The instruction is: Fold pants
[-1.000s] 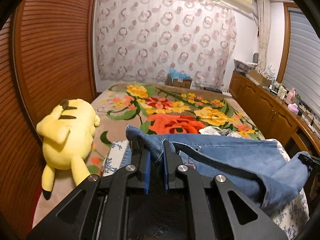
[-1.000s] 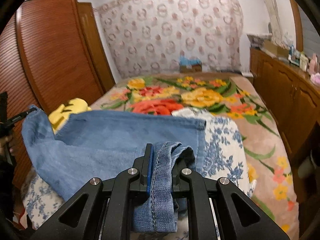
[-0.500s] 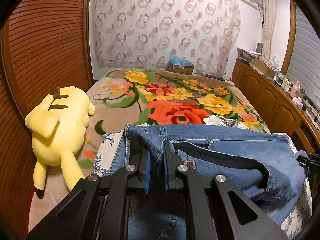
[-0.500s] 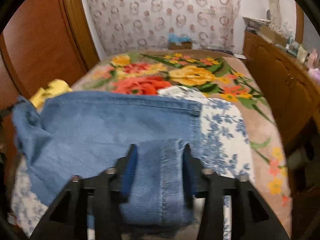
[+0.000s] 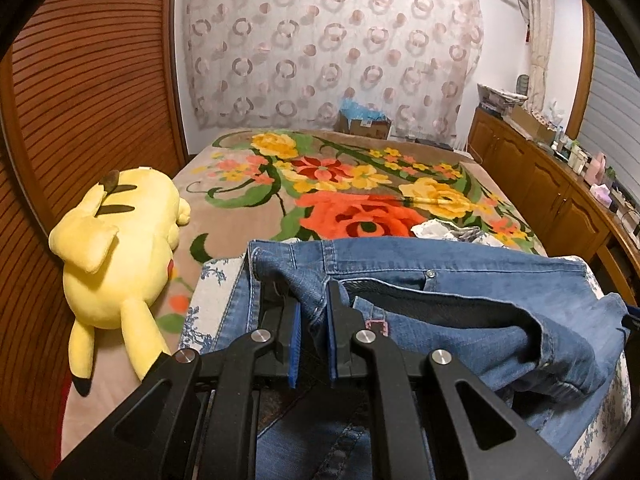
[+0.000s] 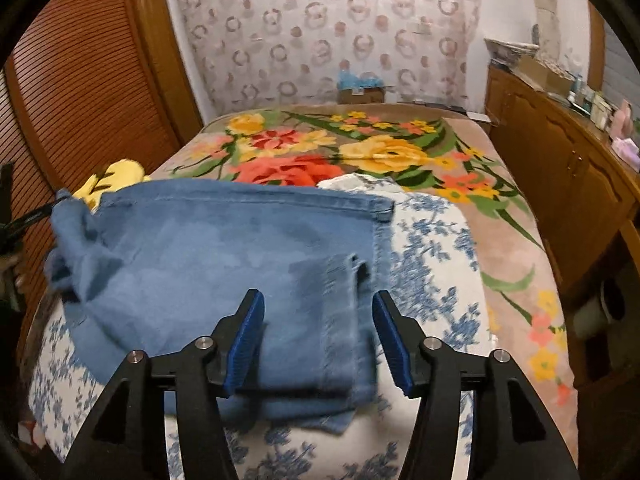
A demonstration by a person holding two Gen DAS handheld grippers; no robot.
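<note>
Left wrist view, biggest first: bed (image 5: 248,216) with flowered blanket, blue-flowered white cushion (image 5: 208,292) at its near end, jeans (image 5: 460,276) lying across that cushion. Waistband edge at the cushion's far side, one end doubled back over the body. Looks like a first fold laid but loose; flattening and at least one more fold likely left. Left gripper (image 5: 313,320) nearly together, pinching a bunched jeans corner at the cushion's left side. Yellow plush toy (image 5: 120,236) left of the cushion. Button and inner waistband visible only here.

Right wrist view: right gripper (image 6: 319,338) wide apart, holding nothing, hovering over the folded hem at the cushion's right side. Hem seam and bare cushion edge visible only here; plush mostly hidden behind the jeans.
</note>
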